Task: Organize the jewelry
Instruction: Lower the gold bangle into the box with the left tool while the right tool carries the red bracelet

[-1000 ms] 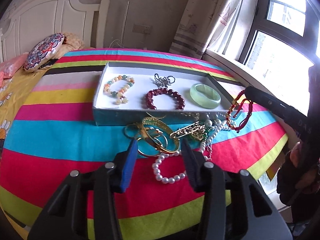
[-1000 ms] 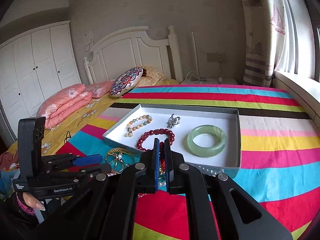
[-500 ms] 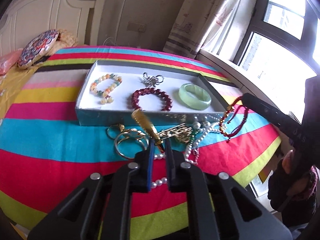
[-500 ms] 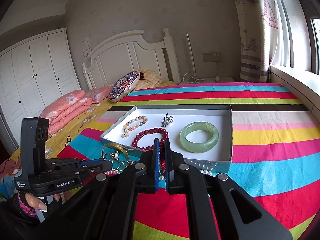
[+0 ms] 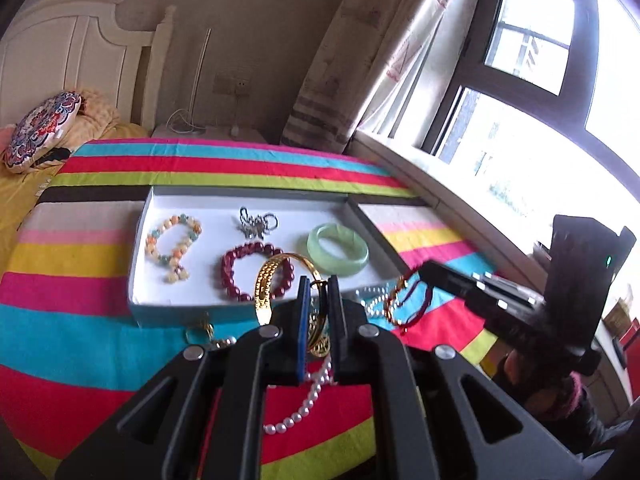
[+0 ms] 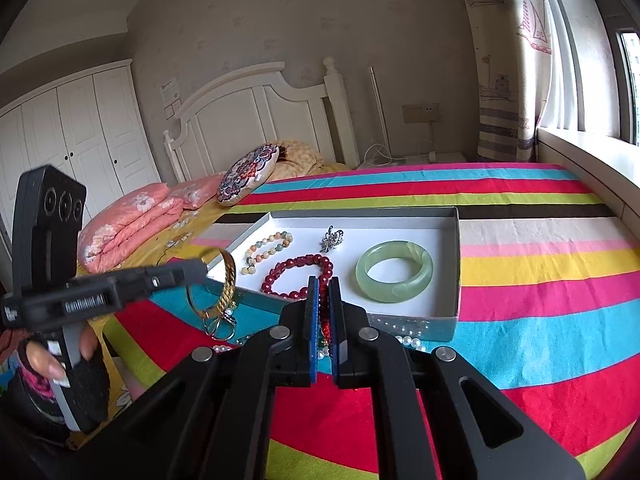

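Note:
A shallow white box (image 5: 138, 272) (image 6: 456, 264) lies on the striped bed. In it are a pastel bead bracelet (image 5: 174, 246), a silver brooch (image 5: 256, 222), a dark red bead bracelet (image 5: 240, 272) and a green jade bangle (image 5: 338, 250) (image 6: 394, 270). My left gripper (image 5: 318, 292) (image 6: 204, 268) is shut on a gold bangle (image 5: 266, 284) (image 6: 228, 284), held up just in front of the box. My right gripper (image 6: 324, 292) (image 5: 416, 276) is shut on a red string bracelet (image 5: 404, 304) (image 6: 326, 322), lifted at the box's near right corner.
A pearl necklace (image 5: 304, 404), gold rings (image 5: 198, 330) and other loose pieces lie on the striped cover (image 5: 80, 344) in front of the box. A patterned cushion (image 6: 248, 174), pink pillows, the white headboard and a windowsill (image 6: 580, 152) surround the bed.
My left gripper closed on the gold bangle in the pile and lifted it up toward the box. My right gripper kept hold of the red string bracelet and stayed near the box's corner.

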Motion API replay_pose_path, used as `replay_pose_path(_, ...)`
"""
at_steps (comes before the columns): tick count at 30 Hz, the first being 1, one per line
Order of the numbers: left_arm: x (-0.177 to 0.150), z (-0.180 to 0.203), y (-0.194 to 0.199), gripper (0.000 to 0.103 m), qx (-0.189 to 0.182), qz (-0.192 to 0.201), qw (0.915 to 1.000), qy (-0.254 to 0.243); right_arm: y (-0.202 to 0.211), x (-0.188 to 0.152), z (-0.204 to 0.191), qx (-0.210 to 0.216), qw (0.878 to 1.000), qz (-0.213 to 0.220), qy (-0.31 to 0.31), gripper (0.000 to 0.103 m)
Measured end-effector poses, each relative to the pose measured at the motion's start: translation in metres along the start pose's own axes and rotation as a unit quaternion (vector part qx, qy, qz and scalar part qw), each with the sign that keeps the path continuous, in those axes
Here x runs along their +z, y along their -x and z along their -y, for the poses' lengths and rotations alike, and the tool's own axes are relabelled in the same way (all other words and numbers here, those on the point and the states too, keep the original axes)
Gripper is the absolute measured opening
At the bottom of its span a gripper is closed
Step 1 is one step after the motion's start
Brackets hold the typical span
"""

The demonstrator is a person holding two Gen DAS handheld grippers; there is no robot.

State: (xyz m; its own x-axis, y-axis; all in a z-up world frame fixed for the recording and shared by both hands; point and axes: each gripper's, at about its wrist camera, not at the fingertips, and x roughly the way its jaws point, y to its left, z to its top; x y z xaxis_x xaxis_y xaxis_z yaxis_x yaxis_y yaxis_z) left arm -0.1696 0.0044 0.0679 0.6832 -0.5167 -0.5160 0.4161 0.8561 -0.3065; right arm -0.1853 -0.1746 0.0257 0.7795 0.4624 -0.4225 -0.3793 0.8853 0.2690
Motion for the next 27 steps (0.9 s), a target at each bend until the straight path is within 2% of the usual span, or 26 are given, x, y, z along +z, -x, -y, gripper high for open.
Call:
replay_pose_path(12, 0.016, 0.0, 0.013, 0.008, 0.032, 0.016, 0.9992, -0.02, 0.008, 0.002, 0.003, -0.002, 1.0, 0.009, -0.005, 0.005)
replay_pose_path(19, 0.019, 0.002, 0.005, 0.008, 0.043, 0.011, 0.9982, -0.04, 0.006, 0.016, 0.009, 0.011, 1.0, 0.012, -0.019, 0.005)
replay_pose_path(27, 0.032, -0.005, -0.017, 0.008, 0.059, -0.004, 0.9965, -0.06, -0.017, 0.038, 0.008, 0.01, 1.0, 0.006, -0.017, 0.005)
